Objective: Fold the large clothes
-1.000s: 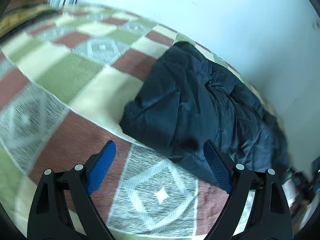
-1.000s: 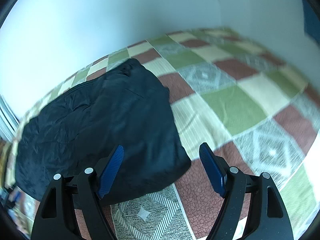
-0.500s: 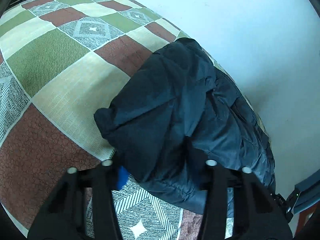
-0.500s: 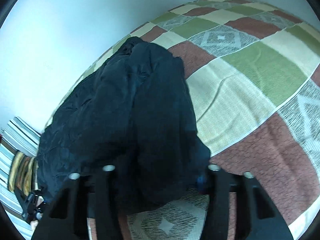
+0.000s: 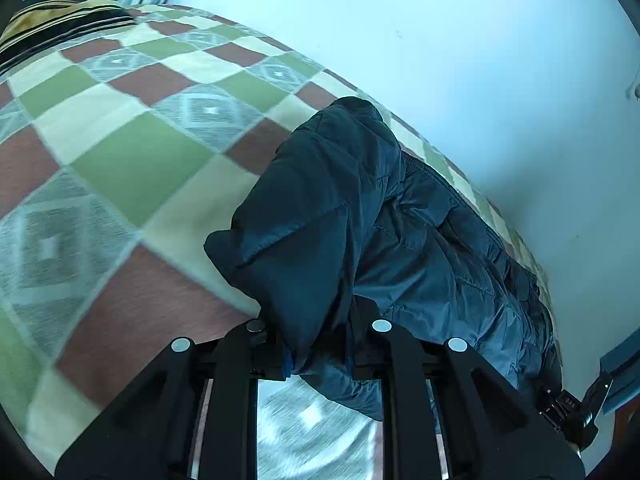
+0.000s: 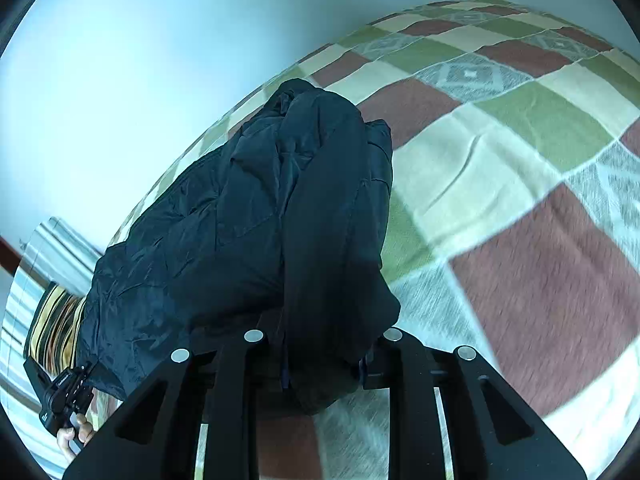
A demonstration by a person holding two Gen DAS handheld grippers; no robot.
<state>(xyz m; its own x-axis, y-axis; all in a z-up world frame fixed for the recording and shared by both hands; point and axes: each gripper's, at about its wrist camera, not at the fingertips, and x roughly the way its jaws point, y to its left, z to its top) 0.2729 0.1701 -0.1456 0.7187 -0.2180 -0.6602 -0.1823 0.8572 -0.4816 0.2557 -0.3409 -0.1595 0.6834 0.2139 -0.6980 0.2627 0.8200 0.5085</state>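
Observation:
A dark navy padded jacket (image 5: 400, 240) lies along the wall side of a checked bedspread (image 5: 120, 160). My left gripper (image 5: 318, 356) is closing on a bunched near edge of the jacket, and the fabric rises in a ridge from between its jaws. In the right wrist view the same jacket (image 6: 240, 208) is gathered into a tall fold. My right gripper (image 6: 322, 364) is closing on that fold's lower end. Both sets of pads are mostly hidden by cloth.
The bedspread (image 6: 520, 160) stretches wide to the right of the jacket. A pale wall (image 5: 440, 60) runs close behind it. A striped pillow (image 5: 52, 20) lies at the far left end. A hand (image 6: 74, 436) holds the other black tool (image 6: 64, 392) at the lower left.
Both grippers went from wide open above the jacket's edge to closed on its fabric. The gripped edges have lifted off the bedspread and bunched up.

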